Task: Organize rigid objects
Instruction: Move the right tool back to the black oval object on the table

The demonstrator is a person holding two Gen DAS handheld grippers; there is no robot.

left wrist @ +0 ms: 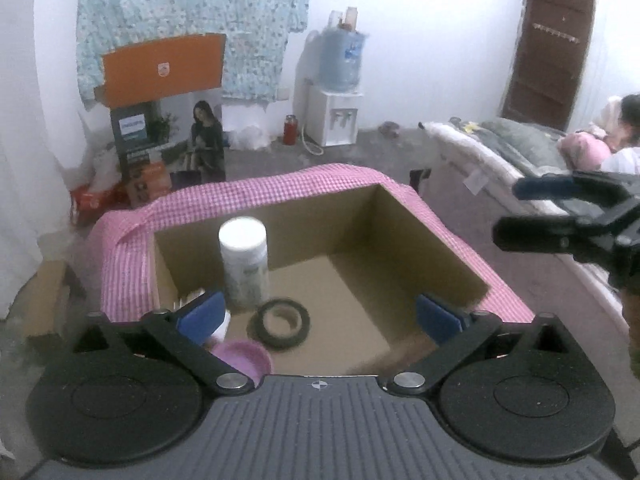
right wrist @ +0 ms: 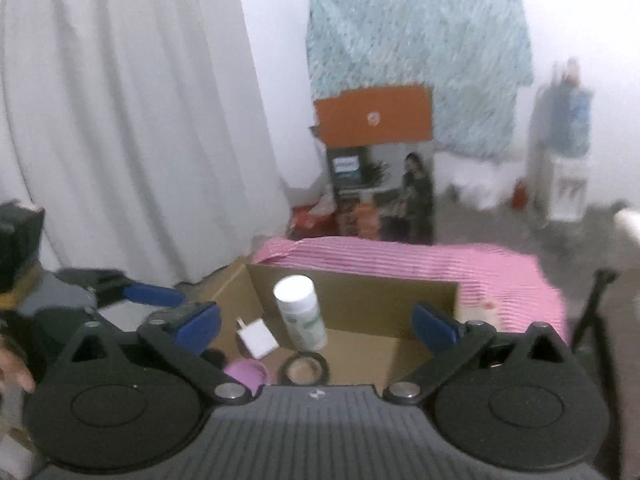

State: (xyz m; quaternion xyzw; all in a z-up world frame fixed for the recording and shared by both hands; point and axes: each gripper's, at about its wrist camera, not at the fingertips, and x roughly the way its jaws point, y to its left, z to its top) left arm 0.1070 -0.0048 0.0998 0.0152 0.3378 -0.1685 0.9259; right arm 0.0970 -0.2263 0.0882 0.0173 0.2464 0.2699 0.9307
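Note:
An open cardboard box point(left wrist: 404, 236) with a pink checked cloth point(left wrist: 256, 194) over its rim holds the objects. Inside stand a white bottle point(left wrist: 244, 260), a black tape roll point(left wrist: 280, 322), a purple bowl point(left wrist: 244, 358) and a white charger point(right wrist: 258, 338). My left gripper point(left wrist: 320, 314) hangs open above the box's near side, with nothing between its blue pads. The right gripper point(right wrist: 316, 326) is open too and holds nothing; it shows at the right edge of the left wrist view as dark fingers point(left wrist: 560, 216). In the blurred right wrist view the bottle point(right wrist: 302, 314), tape roll point(right wrist: 306, 368) and bowl point(right wrist: 246, 372) lie below it.
Beyond the box stand a tall printed carton with an orange flap point(left wrist: 168, 132), a water dispenser point(left wrist: 336, 92) and a red flask point(left wrist: 291, 130). A bed point(left wrist: 508, 140) with a person point(left wrist: 624, 128) on it lies at the right. White curtain point(right wrist: 132, 120) hangs left. A dark tripod leg point(right wrist: 592, 308) stands right.

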